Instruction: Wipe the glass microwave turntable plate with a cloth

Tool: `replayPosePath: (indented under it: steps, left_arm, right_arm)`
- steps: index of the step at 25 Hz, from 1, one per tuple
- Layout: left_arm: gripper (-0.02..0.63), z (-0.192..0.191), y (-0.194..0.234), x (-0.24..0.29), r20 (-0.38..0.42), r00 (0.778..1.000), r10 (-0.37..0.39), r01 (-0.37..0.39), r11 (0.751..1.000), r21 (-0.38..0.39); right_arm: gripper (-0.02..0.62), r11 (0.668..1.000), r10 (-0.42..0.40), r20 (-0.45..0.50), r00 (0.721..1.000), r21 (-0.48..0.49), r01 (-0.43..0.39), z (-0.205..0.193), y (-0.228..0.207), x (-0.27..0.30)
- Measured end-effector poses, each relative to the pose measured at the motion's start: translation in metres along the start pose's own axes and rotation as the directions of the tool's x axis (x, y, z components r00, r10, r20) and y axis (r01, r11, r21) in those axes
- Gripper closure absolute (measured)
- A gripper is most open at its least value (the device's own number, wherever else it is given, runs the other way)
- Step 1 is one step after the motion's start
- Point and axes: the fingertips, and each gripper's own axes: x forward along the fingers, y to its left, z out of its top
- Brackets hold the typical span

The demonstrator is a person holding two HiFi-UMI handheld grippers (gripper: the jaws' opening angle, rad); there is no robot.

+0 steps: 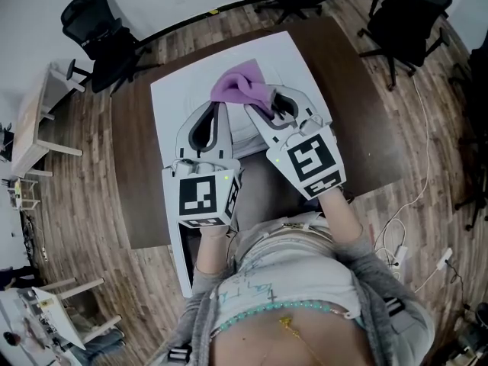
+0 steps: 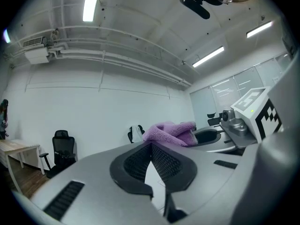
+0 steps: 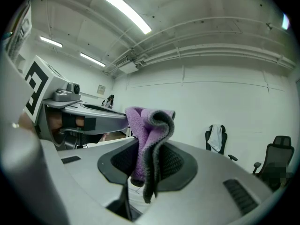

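Left gripper [image 2: 151, 145]: jaws together, held over the white board [image 1: 179, 90] on the desk [image 1: 366, 120]. Right gripper [image 3: 149, 142]: clamped on the purple cloth [image 1: 236, 86], above the board's far edge.

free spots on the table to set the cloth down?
Bare: the brown table right of the white mat, the narrower strip on the mat's left, and the mat's far-left corner. Crowded: mid-mat, where the left gripper and the right gripper, clamping the purple cloth, hover.
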Motion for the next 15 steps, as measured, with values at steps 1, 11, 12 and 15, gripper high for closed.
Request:
replayPosePath:
  steps: [1,11,12,15]
  left_arm:
    - [0.595,0.000,0.000,0.000,-0.001,1.000,0.004,-0.004,1.000,0.003]
    - [0.595,-0.001,-0.010,0.002,-0.010,1.000,0.028,-0.027,1.000,0.012]
    - [0.594,-0.001,-0.012,0.002,-0.010,1.000,0.029,-0.029,1.000,0.012]
    - [0.594,-0.002,-0.018,0.004,-0.012,0.999,0.032,-0.032,0.999,0.011]
  right_arm:
    - [0.485,1.000,0.003,0.001,1.000,0.001,-0.003,0.000,0.000,0.000]
    - [0.485,0.999,0.035,-0.008,0.999,-0.001,-0.035,-0.004,-0.005,-0.007]
    - [0.485,0.999,0.037,-0.009,0.999,-0.001,-0.037,-0.005,-0.006,-0.009]
    - [0.485,0.999,0.042,-0.011,0.999,0.002,-0.042,-0.009,-0.009,-0.013]
